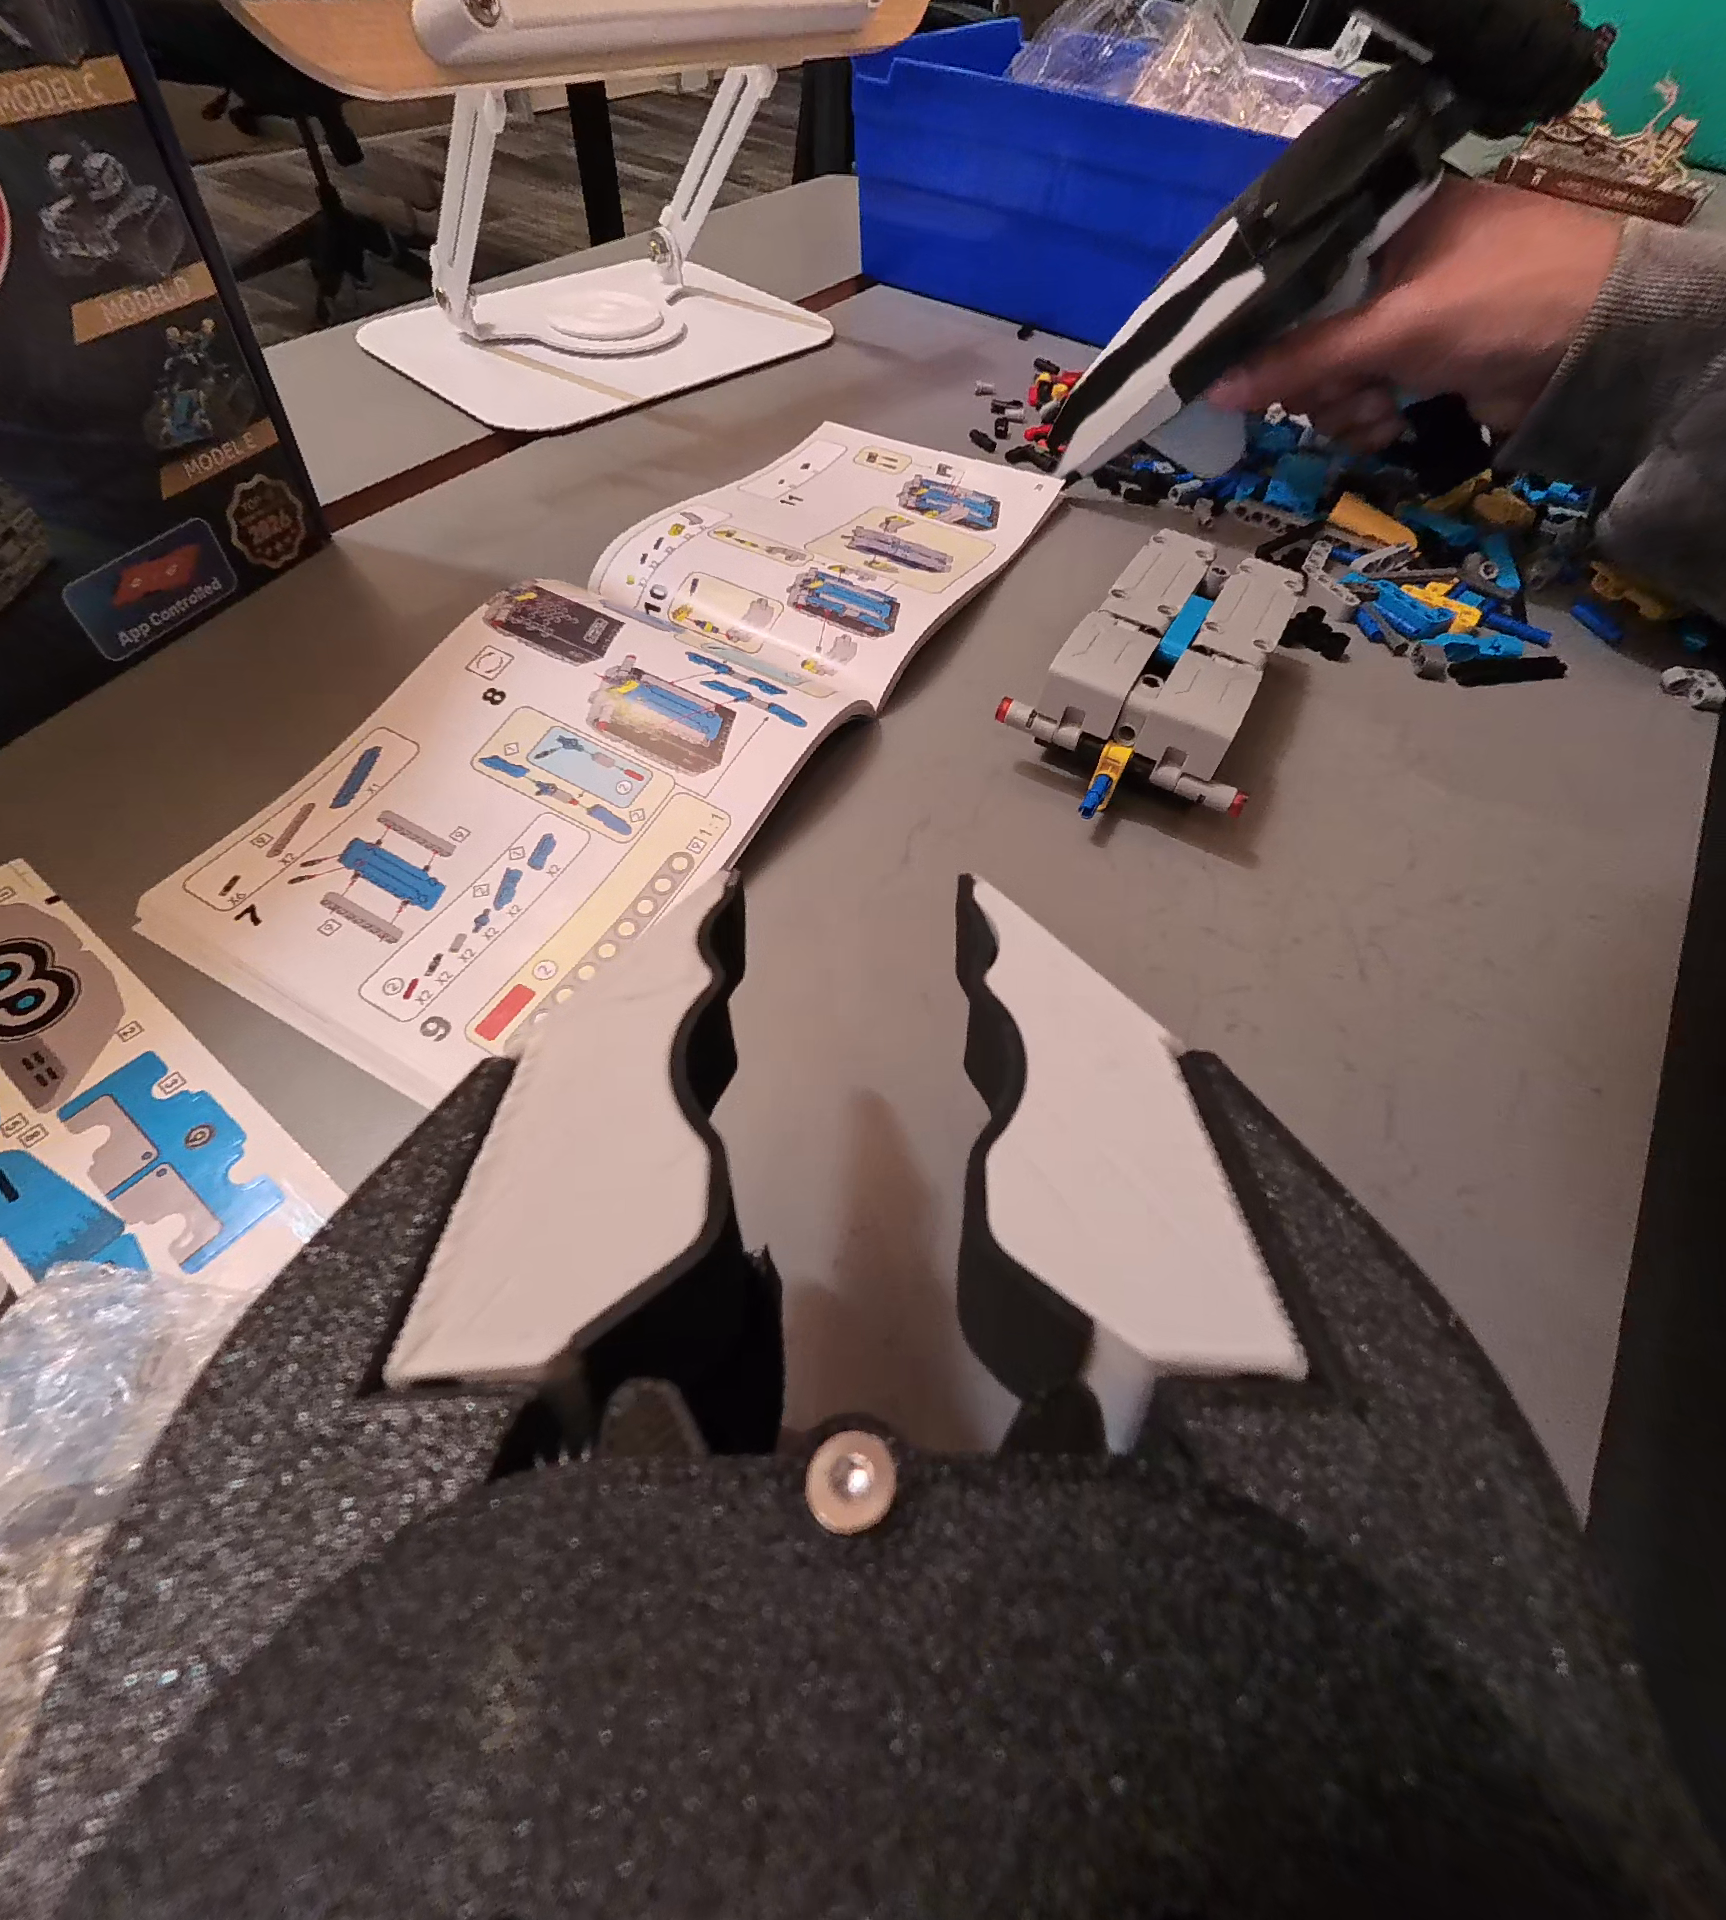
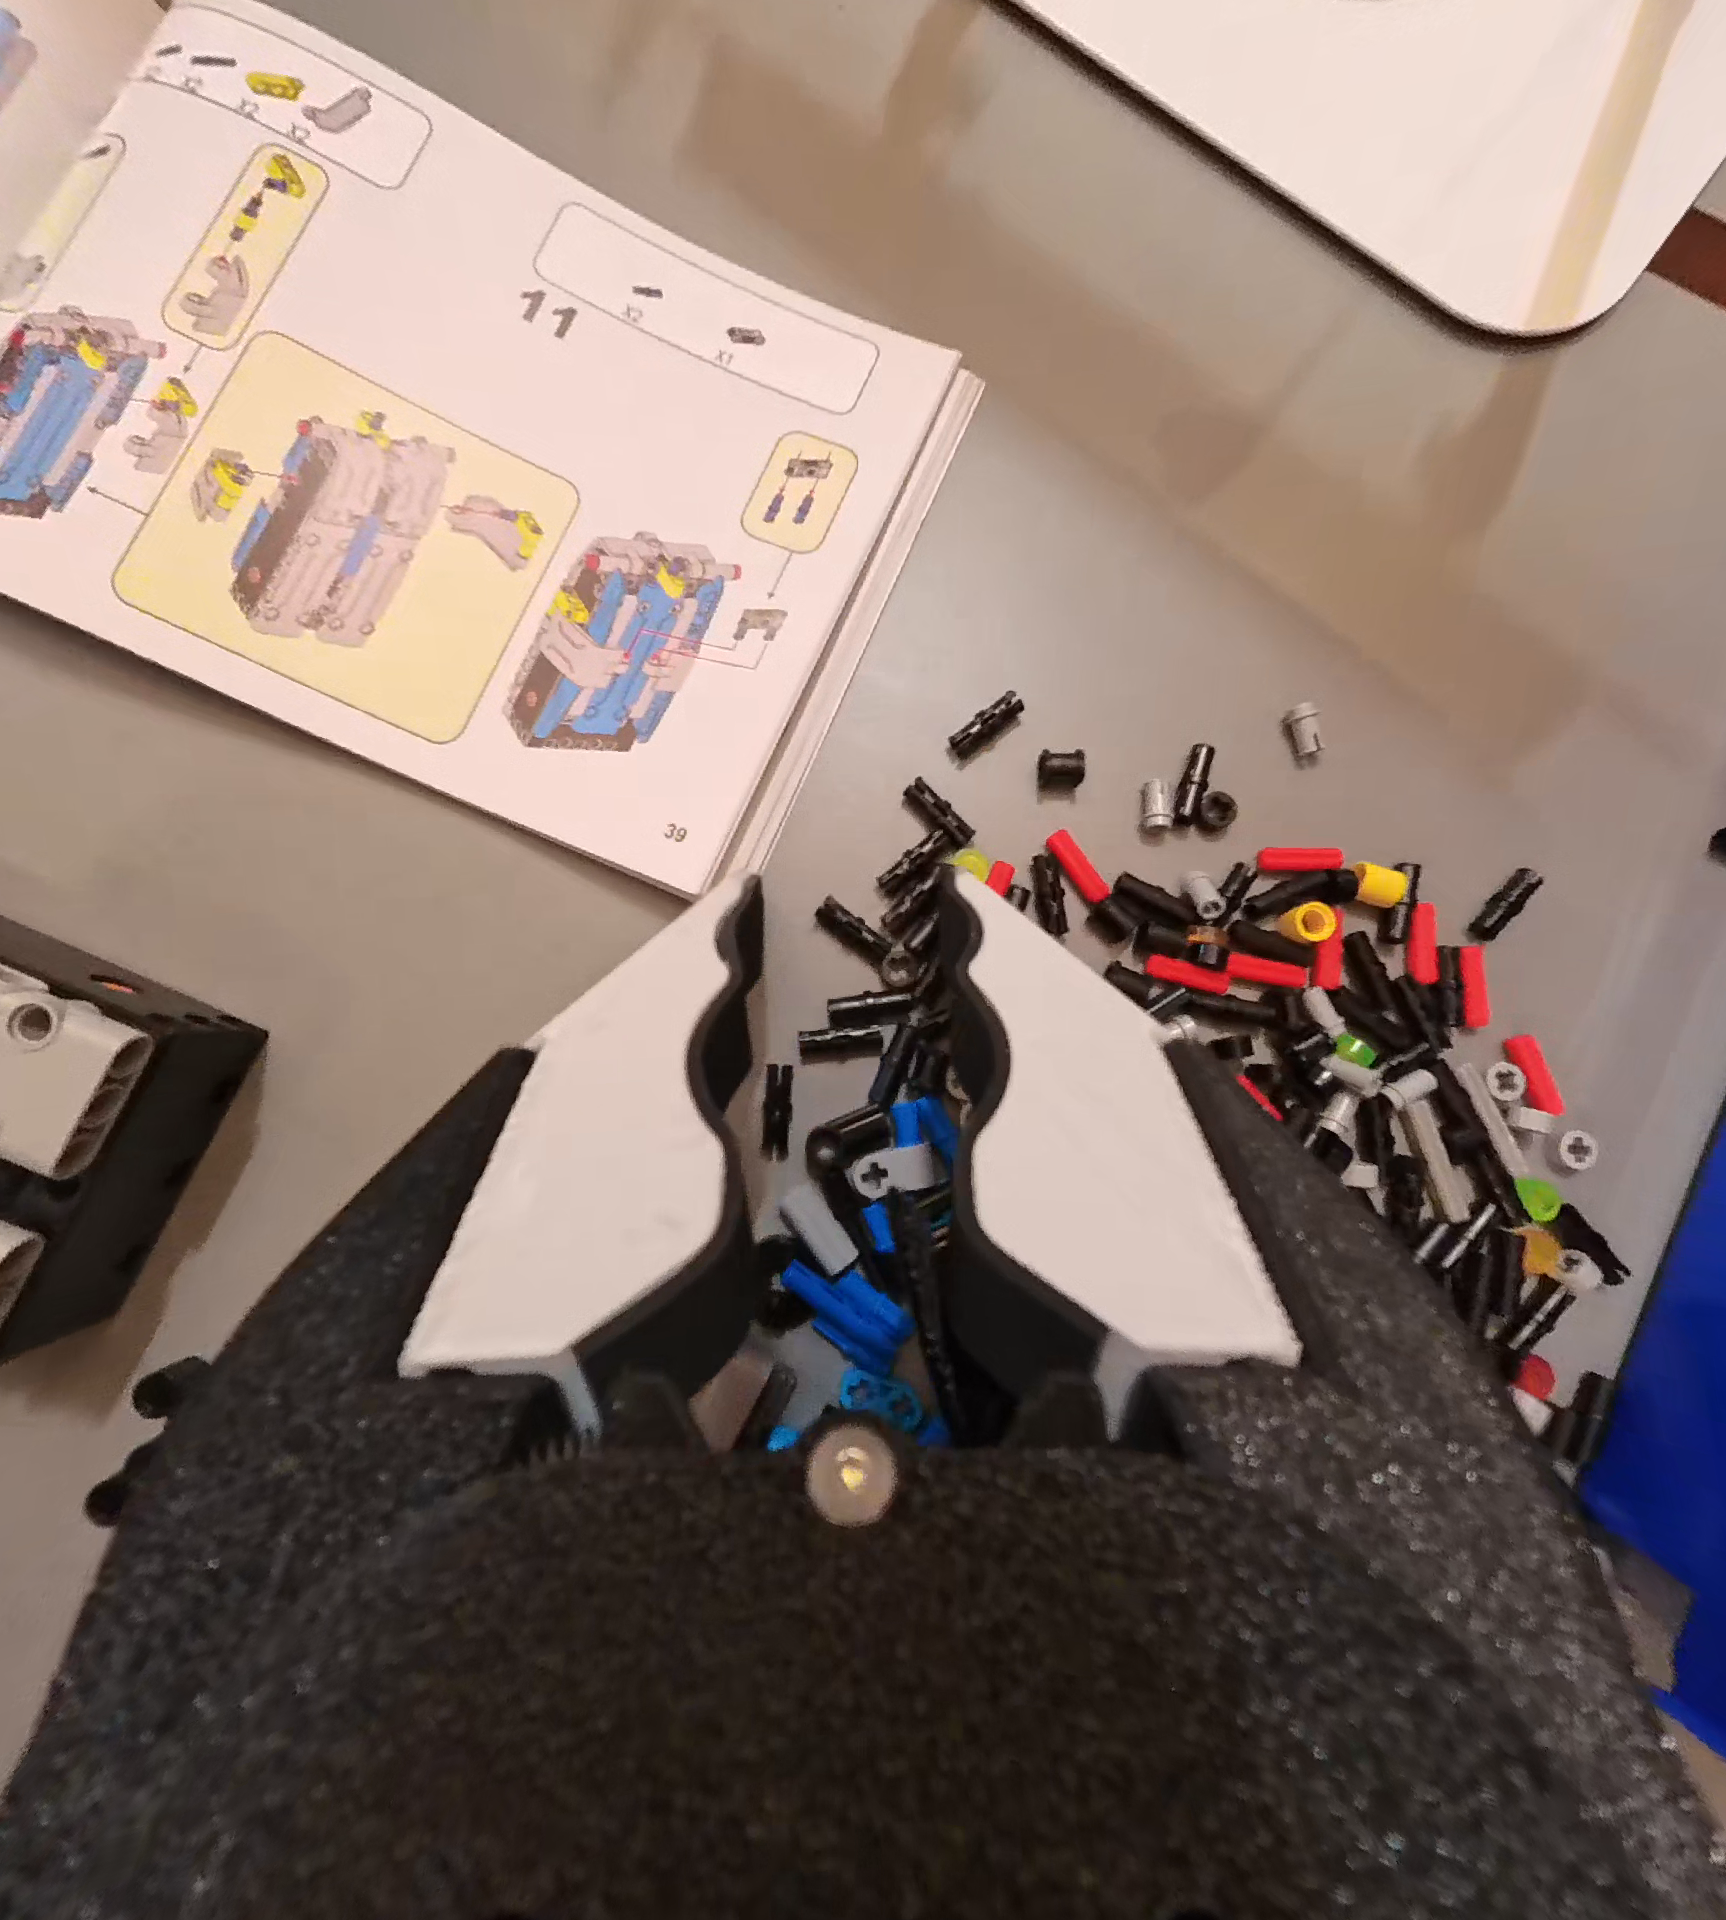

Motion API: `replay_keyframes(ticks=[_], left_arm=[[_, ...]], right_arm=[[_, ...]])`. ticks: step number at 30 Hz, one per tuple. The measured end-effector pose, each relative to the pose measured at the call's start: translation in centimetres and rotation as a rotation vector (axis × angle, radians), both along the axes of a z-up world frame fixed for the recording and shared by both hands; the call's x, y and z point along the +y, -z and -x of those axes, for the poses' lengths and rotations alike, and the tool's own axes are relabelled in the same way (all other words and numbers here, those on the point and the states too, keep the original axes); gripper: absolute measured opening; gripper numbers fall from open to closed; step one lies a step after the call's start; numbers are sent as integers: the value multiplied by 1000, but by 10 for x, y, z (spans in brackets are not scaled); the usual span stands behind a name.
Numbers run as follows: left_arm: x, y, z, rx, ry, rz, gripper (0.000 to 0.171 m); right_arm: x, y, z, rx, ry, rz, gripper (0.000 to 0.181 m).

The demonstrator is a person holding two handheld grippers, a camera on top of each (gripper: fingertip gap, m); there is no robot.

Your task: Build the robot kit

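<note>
The left gripper (image 1: pixel 848 883) hangs with its jaws apart and empty above the grey table (image 1: pixel 1358 1039), just beside the open instruction booklet (image 1: pixel 568 748). The half-built grey block model (image 1: pixel 1150 675) lies farther ahead. The right gripper (image 2: pixel 854 883), also spread and holding nothing, points into a pile of small black and red pins (image 2: pixel 1254 966) near the booklet's corner.

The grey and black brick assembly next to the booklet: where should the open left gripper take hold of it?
Probably across the grey block body, from above, the left gripper closing on its long flat sides. It lies flat on the table; avoid the thin red-tipped axle at the near end.
</note>
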State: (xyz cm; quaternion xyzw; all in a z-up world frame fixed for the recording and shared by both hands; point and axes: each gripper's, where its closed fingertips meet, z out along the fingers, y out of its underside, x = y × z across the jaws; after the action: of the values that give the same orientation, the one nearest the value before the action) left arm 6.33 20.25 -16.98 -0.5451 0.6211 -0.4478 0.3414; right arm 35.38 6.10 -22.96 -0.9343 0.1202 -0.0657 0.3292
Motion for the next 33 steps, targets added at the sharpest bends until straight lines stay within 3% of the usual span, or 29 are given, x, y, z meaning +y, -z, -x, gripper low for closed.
replay_keyframes(ticks=[16,20,27,30,33], left_arm=[[0,1,0,7,4,8,40],[0,1,0,7,4,7,40],[0,1,0,5,3,7,40],[0,1,0,8,-2,4,40],[1,2,0,17,-11,12,37]], right_arm=[[-7,4,-4,55,-4,-26,19],[-6,4,3,65,-46,-33,4],[-8,0,3,-17,-95,-10,4],[4,-28,25,-50,-203,-114,4],[28,-82,108,-51,-518,-316,4]])
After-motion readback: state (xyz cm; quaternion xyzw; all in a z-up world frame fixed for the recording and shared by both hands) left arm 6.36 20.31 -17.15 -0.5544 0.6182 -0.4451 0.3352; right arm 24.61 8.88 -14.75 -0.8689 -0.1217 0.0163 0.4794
